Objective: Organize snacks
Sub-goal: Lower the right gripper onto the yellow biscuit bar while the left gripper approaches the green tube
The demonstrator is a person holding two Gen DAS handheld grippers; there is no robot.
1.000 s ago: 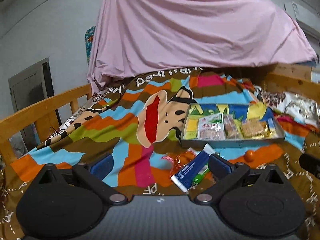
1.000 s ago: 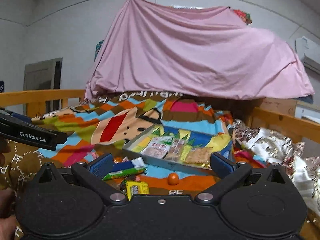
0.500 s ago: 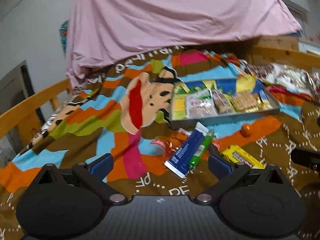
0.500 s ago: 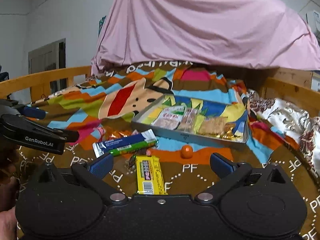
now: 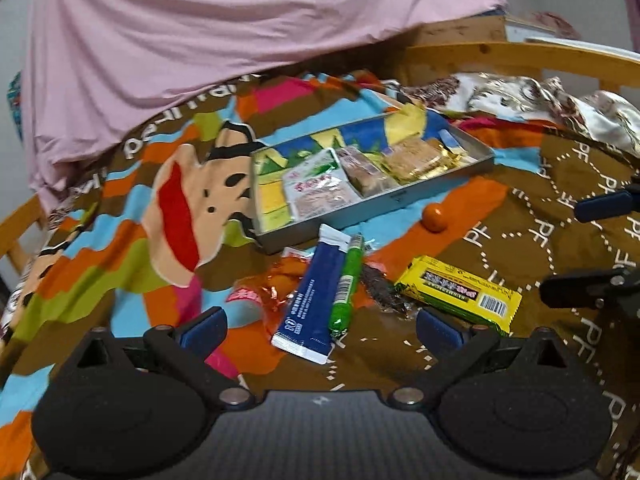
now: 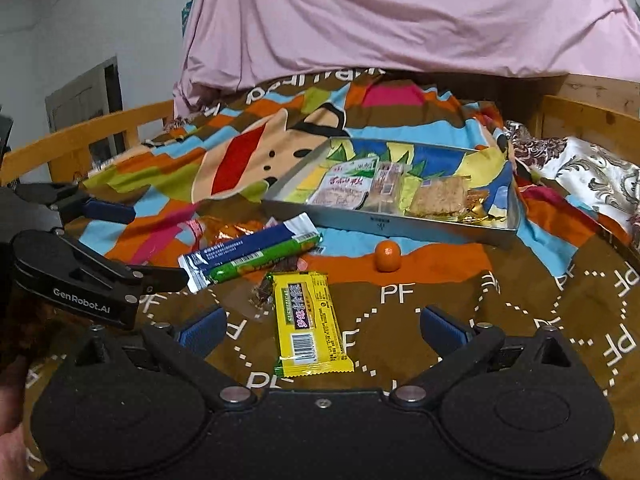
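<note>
A pink sheet (image 6: 400,12) hangs draped at the back, and below it a patchwork blanket (image 6: 520,304) with a cartoon face covers a bed framed by a wooden rail (image 6: 92,132). Taking the metal tray (image 6: 400,226) on that blanket as the landmark: inside it lie several wrapped snacks side by side, among them a white-and-red packet (image 6: 346,188) at its left part and a brown biscuit pack (image 6: 438,196) toward its right. Beyond the tray's right end a patterned satin cloth (image 6: 580,168) is bunched against the rail. In front of the tray's left half lies a blue snack tube (image 5: 310,300), with a green stick pack (image 5: 346,288) touching along its side and crinkled orange wrappers (image 5: 276,284) just left of them. A yellow bar (image 6: 308,316) lies further forward of the tray, a small dark wrapper (image 6: 262,292) at its upper left corner. A small orange sweet (image 6: 387,255) sits alone just before the tray's front wall. The left tongs (image 5: 320,328) are spread wide, hovering nearer than the blue tube with nothing between them; in the right wrist view the left tongs (image 6: 136,240) reach in from the side, one finger tip close by the tube's end. The right tongs (image 6: 320,330) are likewise spread and empty, straddling the yellow bar's near end from above.
</note>
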